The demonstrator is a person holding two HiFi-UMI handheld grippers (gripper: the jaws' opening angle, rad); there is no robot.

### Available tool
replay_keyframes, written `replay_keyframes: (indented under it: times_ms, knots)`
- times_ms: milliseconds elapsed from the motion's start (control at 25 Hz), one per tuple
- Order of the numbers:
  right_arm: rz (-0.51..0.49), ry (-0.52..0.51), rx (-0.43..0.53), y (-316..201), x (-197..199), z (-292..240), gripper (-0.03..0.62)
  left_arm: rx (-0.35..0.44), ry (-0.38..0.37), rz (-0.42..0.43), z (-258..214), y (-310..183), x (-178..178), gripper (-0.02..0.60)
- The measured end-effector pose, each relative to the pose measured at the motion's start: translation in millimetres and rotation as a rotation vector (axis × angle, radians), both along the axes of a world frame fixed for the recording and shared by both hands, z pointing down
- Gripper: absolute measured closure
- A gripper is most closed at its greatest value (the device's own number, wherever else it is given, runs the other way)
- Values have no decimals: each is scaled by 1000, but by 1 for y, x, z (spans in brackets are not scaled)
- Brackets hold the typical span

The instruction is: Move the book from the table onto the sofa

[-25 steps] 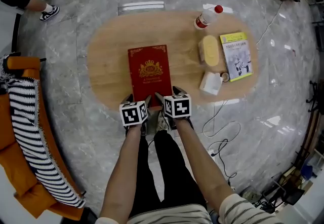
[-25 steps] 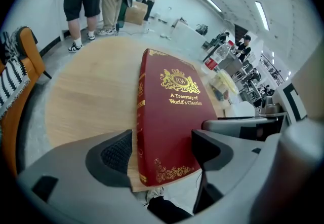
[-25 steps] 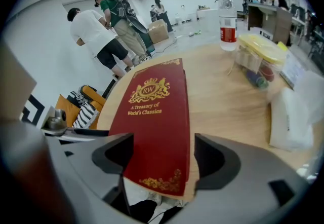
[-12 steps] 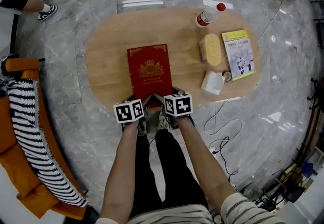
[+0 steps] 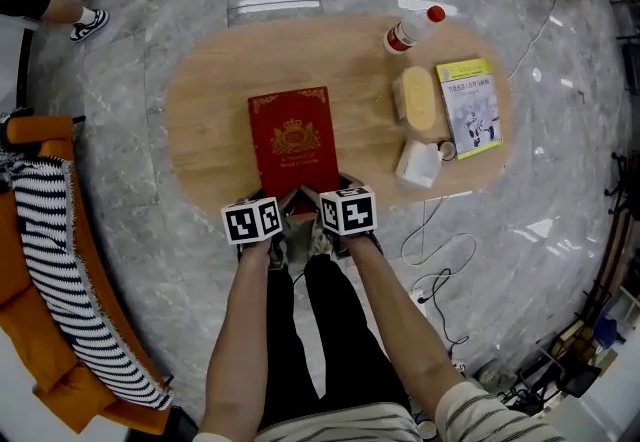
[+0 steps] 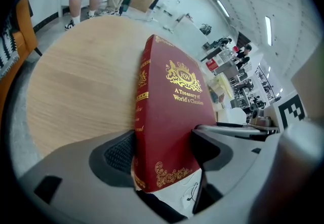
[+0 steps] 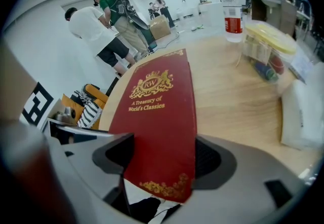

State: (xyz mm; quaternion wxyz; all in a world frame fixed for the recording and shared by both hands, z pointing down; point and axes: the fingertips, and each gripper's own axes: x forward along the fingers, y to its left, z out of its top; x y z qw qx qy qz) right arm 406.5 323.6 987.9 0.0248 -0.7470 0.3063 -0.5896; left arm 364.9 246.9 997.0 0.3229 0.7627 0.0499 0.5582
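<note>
**Item:** book (image 5: 293,140). Red hardback, gilt crest, cover up.
**Loc:** lies on bench (image 5: 210,130), approx mid-bench. Its near end pokes just past the bench rim on the person's side.

**L tool** (image 5: 272,202): clenched on the book's near-left corner, one jaw on the cover and the other beneath. Spine shows on this side.
**R tool** (image 5: 325,195): clenched on the near-right corner, same way, with the cover face between the jaws.

**Change vs 1 s ago:** L tool's marker cube has edged outward along the bench rim, away from R tool. R tool is approx where it was. The book's far end hasn't visibly shifted on the bench.
**Reading:** the two-corner grip looks settled, but the lift hasn't begun.

**Dest.:** sofa (image 5: 22,320). Orange w/ striped throw, off the bench's left end, well apart, floor between.
**Task status:** early. Lift, carry and set-down are all still to do.

**Misc. at bench's right end, apart from book:** bottle (image 5: 410,30), lidded box (image 5: 416,98), booklet (image 5: 470,105), white pack (image 5: 417,162). None lies between the book and the bench's left end.
</note>
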Motion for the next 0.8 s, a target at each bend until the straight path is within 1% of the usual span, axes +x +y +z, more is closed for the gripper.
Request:
replay_keyframes:
  times_ms: [280, 440, 800]
  knots:
    - [2, 9, 3, 0, -3, -6, 233, 5, -2, 4, -6, 0, -3, 233]
    - [7, 18, 13, -1, -5, -13, 233, 18, 11, 10, -14, -1, -4, 234]
    - [24, 47, 29, -6, -6, -48, 233, 51, 44, 27, -51, -10, -3, 235]
